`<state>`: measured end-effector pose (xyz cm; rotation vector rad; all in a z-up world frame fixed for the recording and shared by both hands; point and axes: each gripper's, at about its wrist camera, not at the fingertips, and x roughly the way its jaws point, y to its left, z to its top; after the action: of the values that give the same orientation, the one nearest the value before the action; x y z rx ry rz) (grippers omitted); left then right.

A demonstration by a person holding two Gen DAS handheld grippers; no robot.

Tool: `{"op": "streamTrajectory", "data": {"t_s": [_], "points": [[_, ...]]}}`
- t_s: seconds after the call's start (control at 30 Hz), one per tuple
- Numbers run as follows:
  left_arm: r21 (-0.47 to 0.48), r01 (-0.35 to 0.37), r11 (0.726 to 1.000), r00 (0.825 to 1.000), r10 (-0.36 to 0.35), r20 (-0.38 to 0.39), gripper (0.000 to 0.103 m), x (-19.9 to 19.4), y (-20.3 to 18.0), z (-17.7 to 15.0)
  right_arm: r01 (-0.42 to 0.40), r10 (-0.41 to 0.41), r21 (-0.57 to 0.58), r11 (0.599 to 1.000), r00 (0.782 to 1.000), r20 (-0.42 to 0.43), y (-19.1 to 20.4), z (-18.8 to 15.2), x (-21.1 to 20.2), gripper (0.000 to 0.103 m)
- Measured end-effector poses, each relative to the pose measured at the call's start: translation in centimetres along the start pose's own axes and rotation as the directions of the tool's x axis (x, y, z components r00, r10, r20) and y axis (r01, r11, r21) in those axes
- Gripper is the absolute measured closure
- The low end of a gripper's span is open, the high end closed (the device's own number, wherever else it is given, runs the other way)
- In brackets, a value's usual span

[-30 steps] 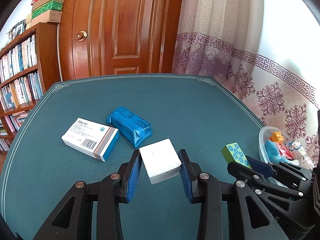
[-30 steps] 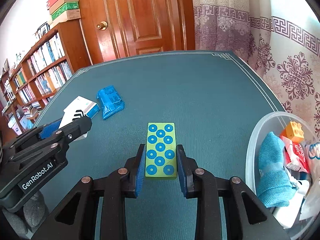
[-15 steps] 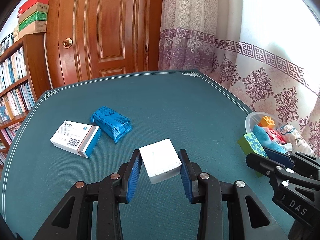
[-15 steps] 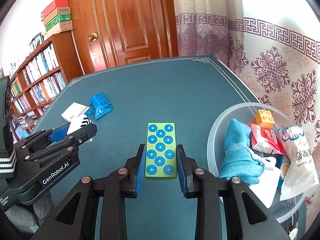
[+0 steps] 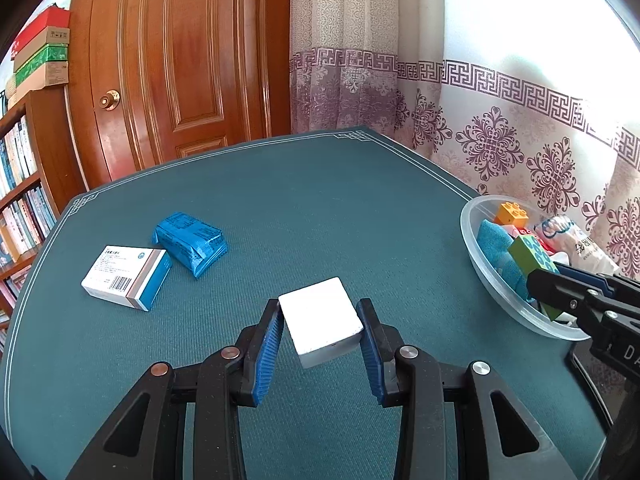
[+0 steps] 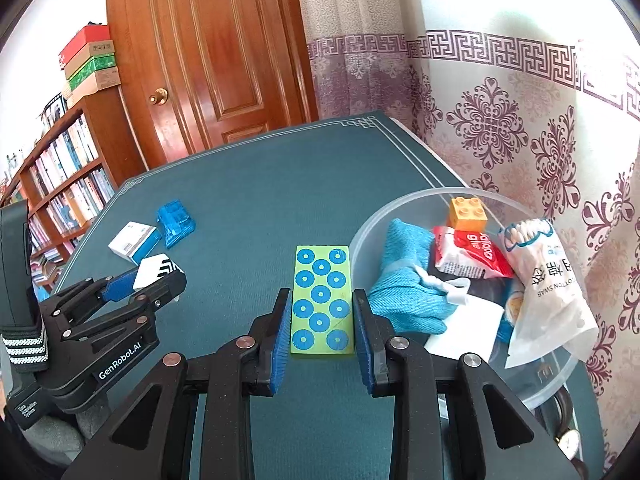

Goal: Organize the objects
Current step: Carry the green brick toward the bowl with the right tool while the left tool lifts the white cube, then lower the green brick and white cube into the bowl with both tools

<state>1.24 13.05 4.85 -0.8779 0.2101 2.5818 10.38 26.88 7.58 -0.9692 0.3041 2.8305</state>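
Note:
My left gripper (image 5: 320,312) is shut on a white block (image 5: 320,320), held above the teal table (image 5: 320,208). My right gripper (image 6: 321,300) is shut on a green block with blue dots (image 6: 322,300), which hangs at the left rim of a clear plastic bowl (image 6: 404,204). From the left wrist view that green block (image 5: 532,254) sits over the bowl (image 5: 472,248), with the right gripper (image 5: 560,280) behind it. The left gripper (image 6: 132,280) shows at the lower left of the right wrist view.
The bowl holds a blue cloth (image 6: 408,272), an orange brick (image 6: 466,214), a red packet (image 6: 476,252) and a cotton swab bag (image 6: 548,280). A white and blue box (image 5: 126,272) and a blue packet (image 5: 190,242) lie at the table's left. A bookshelf (image 6: 64,184) and door (image 5: 180,60) stand behind.
Both grippers have carried their blocks to the right. The bowl has come nearer, and the green block now reaches its rim. The box and packet have slid leftward in view.

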Motion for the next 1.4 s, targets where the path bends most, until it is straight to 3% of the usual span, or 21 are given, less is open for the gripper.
{"op": "streamTrajectory", "data": {"t_s": [0.33, 0.63, 0.97, 1.4], "points": [[0.017, 0.017, 1.0, 1.0, -0.017, -0.012, 0.063, 0.0, -0.9, -0.3, 0.065, -0.067, 0.067, 0.996, 0.998, 0.022, -3.6, -0.1, -1.5, 0.073], [-0.004, 0.023, 1.0, 0.999, -0.023, -0.046, 0.063, 0.3, -1.3, -0.1, 0.134, -0.135, 0.013, 0.991, 0.99, 0.048, -2.7, -0.5, -1.1, 0.073], [0.016, 0.047, 0.999, 0.998, -0.046, -0.045, 0.063, 0.1, -3.4, 0.7, 0.156, -0.156, 0.008, 0.988, 0.986, 0.058, -4.3, 0.6, -0.8, 0.073], [0.052, 0.085, 0.995, 0.995, -0.083, -0.053, 0.063, 0.4, -6.2, 1.8, 0.121, -0.122, 0.041, 0.992, 0.992, 0.042, -8.7, 1.0, -0.8, 0.073]]}}
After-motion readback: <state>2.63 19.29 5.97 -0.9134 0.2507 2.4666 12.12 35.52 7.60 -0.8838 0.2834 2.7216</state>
